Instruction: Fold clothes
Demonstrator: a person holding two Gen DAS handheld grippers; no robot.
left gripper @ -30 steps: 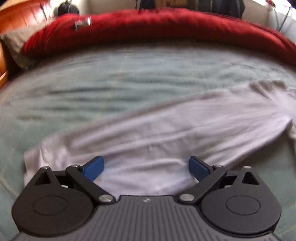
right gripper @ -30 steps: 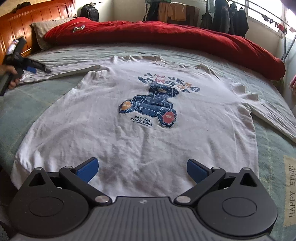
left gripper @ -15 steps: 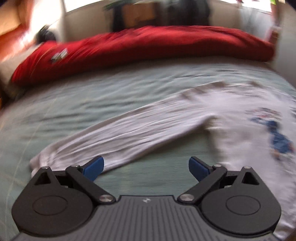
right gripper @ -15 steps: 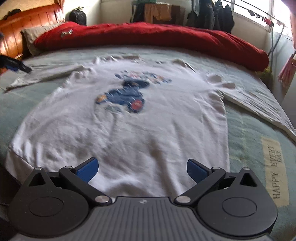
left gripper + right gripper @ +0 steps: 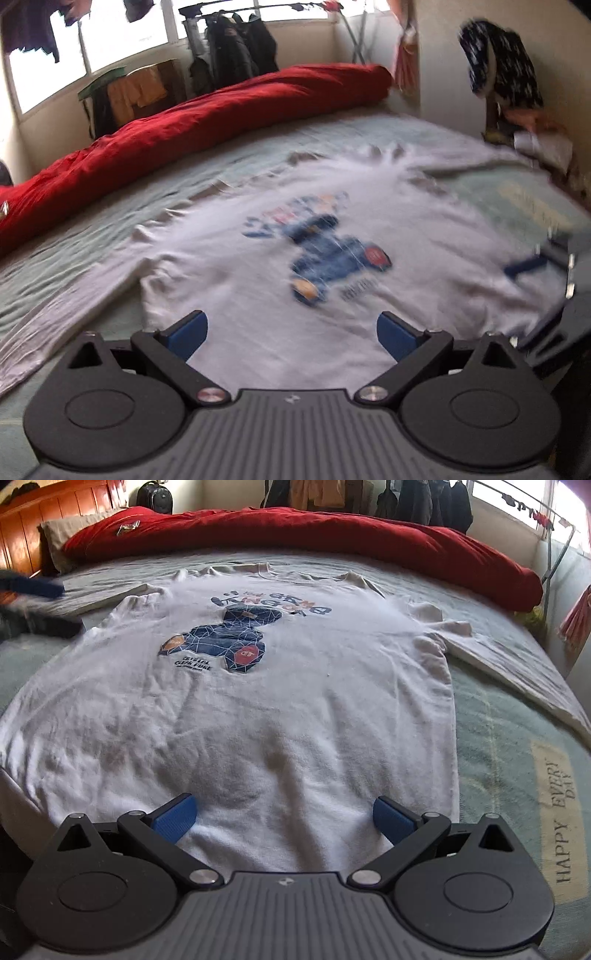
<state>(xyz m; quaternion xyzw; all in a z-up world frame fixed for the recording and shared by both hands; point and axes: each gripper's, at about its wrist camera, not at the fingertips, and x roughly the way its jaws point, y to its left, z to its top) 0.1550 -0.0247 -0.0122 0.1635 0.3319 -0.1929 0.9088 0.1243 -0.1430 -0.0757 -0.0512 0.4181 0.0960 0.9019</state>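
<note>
A white long-sleeved shirt (image 5: pixel 295 709) with a blue printed figure (image 5: pixel 225 638) lies face up, spread flat on the bed. Its hem is nearest my right gripper (image 5: pixel 283 816), which stands open just above the hem with nothing between its blue fingers. One sleeve (image 5: pixel 517 668) runs off to the right, the other (image 5: pixel 103 594) to the left. My left gripper (image 5: pixel 292 333) is open at the shirt's (image 5: pixel 258 295) side edge near the armpit, empty; this view is blurred. The near sleeve (image 5: pixel 55 306) trails to its left. The left gripper (image 5: pixel 33 587) shows as a blur at the left in the right wrist view.
A red duvet (image 5: pixel 332 528) is rolled along the far side of the bed. A wooden headboard (image 5: pixel 37 513) and a pillow (image 5: pixel 62 535) are at the back left. Clothes hang on a rack (image 5: pixel 236 55) by the window. The green sheet (image 5: pixel 517 775) has a text label.
My left gripper has swung right, from the sleeve cuff to facing the shirt's body. The right gripper has stayed by the hem, with small shifts of view. Both stayed open.
</note>
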